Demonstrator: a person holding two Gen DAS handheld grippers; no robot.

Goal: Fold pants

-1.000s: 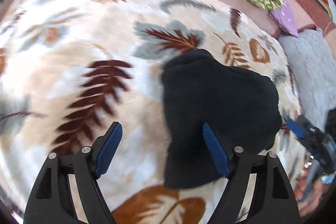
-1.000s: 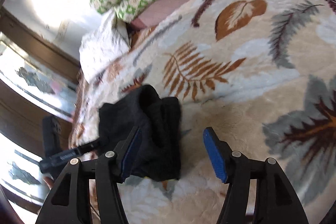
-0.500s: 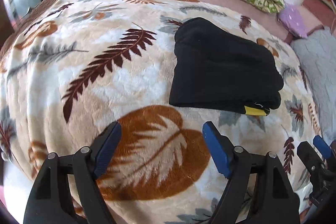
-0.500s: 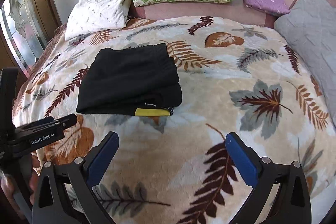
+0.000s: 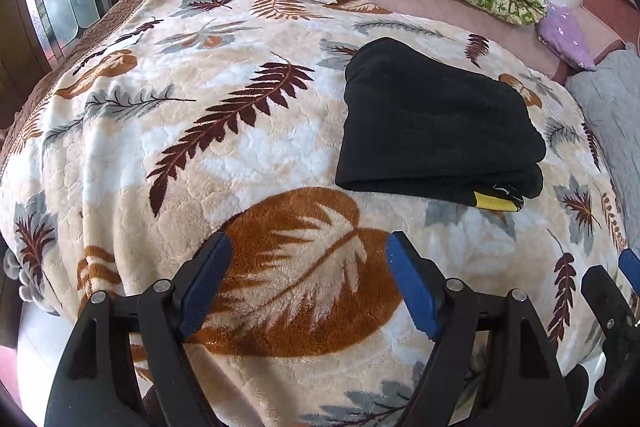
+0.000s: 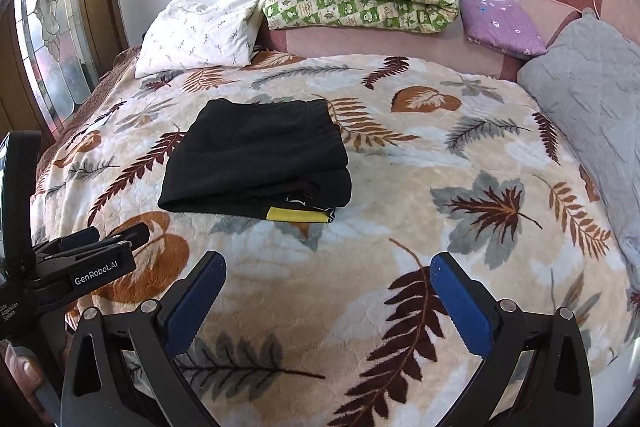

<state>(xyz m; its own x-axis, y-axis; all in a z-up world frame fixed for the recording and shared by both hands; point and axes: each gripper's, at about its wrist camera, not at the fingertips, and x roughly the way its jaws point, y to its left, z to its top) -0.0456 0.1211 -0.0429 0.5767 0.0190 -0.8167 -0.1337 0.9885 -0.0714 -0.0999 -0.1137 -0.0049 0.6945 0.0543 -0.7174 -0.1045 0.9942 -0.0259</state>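
A leaf-print blanket (image 6: 400, 187) covers the bed. Black pants (image 6: 256, 159) lie folded in a stack near its middle. The left gripper (image 5: 308, 279) and right gripper (image 6: 328, 299) hover near the blanket's front edge, jaws spread wide, gripping nothing.

Black pants (image 6: 256, 155) lie folded flat, a yellow band showing at the near edge.

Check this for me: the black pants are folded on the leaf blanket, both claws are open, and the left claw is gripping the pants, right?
Not quite. The left claw grips nothing; the left wrist view shows it open, apart from the black pants.
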